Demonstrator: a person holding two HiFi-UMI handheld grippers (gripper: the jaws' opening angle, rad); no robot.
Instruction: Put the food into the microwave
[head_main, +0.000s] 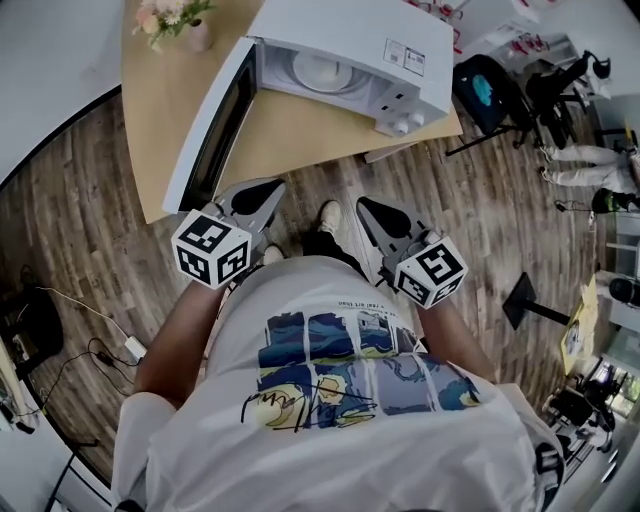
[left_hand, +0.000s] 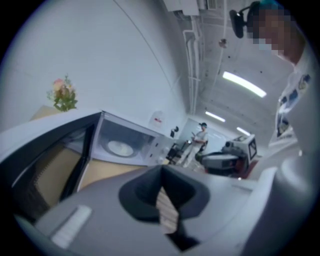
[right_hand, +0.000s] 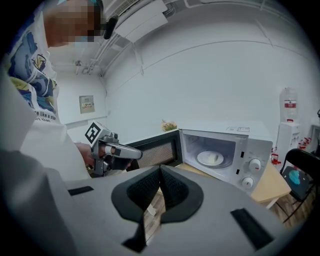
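Observation:
The white microwave (head_main: 350, 60) stands on the wooden table (head_main: 290, 140) with its door (head_main: 210, 130) swung wide to the left. Inside, a pale piece of food (right_hand: 216, 158) lies on the round plate (right_hand: 210, 159); the plate (head_main: 320, 72) (left_hand: 120, 148) also shows from above and from the left. My left gripper (head_main: 268, 190) (left_hand: 161, 172) is shut and empty, held off the table's front edge below the door. My right gripper (head_main: 368, 207) (right_hand: 160, 172) is shut too, with nothing in it, beside the left one and in front of my body. In the right gripper view the left gripper (right_hand: 117, 152) points toward the door.
A vase of flowers (head_main: 175, 20) stands at the table's far left corner. A black chair (head_main: 490, 95) with a blue item is right of the table. Cables and a plug (head_main: 100, 350) lie on the wooden floor at left. A person (left_hand: 200, 135) stands far behind.

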